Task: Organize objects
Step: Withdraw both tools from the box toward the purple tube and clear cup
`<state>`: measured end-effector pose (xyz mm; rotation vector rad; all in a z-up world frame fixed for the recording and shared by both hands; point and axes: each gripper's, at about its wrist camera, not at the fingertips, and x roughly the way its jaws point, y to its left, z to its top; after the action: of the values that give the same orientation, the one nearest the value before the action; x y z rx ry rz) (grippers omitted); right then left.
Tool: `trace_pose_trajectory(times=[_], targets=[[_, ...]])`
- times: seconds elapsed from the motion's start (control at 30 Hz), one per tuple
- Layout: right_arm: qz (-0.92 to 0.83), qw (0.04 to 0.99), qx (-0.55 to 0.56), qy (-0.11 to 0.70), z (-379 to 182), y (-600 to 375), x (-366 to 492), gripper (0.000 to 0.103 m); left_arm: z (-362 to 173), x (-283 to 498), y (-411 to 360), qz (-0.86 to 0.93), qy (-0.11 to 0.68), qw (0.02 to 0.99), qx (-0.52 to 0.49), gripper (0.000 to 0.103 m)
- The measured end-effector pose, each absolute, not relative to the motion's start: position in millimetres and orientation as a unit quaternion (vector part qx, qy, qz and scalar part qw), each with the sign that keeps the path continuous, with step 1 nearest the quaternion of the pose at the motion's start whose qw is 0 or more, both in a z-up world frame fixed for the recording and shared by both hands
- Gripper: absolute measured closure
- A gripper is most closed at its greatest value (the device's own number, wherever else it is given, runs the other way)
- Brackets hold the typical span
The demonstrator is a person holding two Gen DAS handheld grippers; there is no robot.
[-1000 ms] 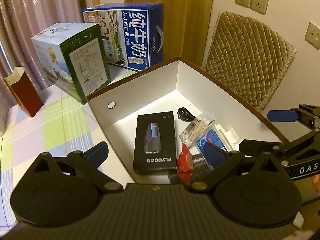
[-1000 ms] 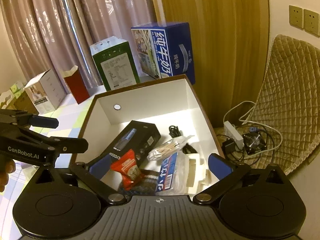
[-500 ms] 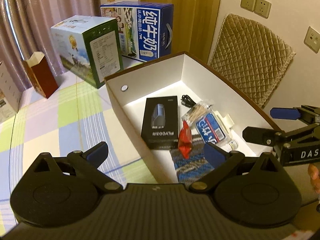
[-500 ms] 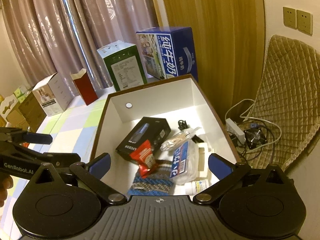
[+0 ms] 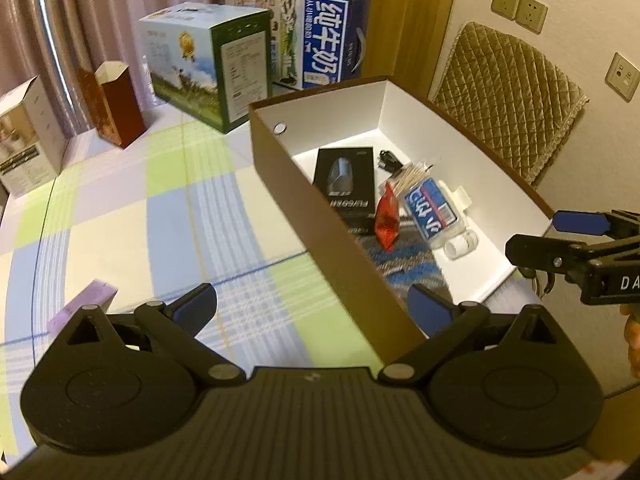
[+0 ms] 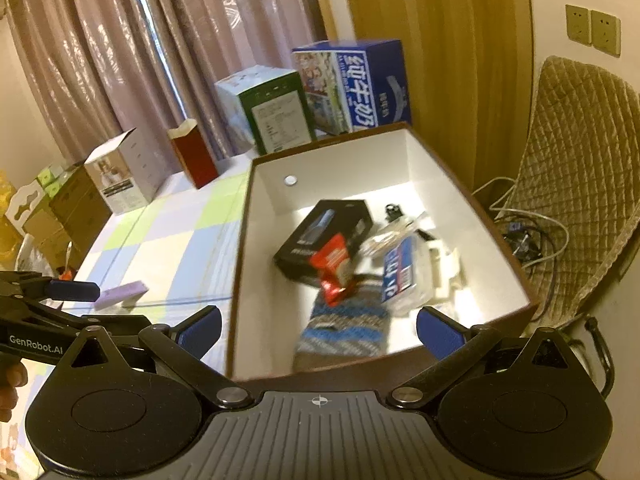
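Blue-padded and spread wide with nothing between the fingers, your left gripper hangs over the near corner of the brown storage box, one finger above the checked tablecloth, the other above the box's inside. Your right gripper is likewise spread and empty, straddling the box's near wall.

Just outside the box on its left, a small lilac pack lies flat on the cloth. Inside the box, nearest you, lies a blue patterned knit cloth; a red snack packet rests partly on it and against a black boxed shaver. Right of the packet sits a clear pack with a blue label, and beyond it a bag of wooden sticks and a black cable.

Past the box's far wall stand a green carton and a blue milk carton; left of those, a dark red paper bag.
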<state>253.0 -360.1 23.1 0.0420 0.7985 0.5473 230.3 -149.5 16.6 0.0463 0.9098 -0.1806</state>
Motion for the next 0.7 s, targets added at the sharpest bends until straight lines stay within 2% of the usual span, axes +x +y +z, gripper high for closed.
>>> trace_pose_trajectory(times=[0.7], targets=[[0.331,0.846,-0.005,0.418,1.2,-275.6,196.1,0.002,9.0,153.6,-61.0,-0.026,0.456,0.889,-0.021,0.003]])
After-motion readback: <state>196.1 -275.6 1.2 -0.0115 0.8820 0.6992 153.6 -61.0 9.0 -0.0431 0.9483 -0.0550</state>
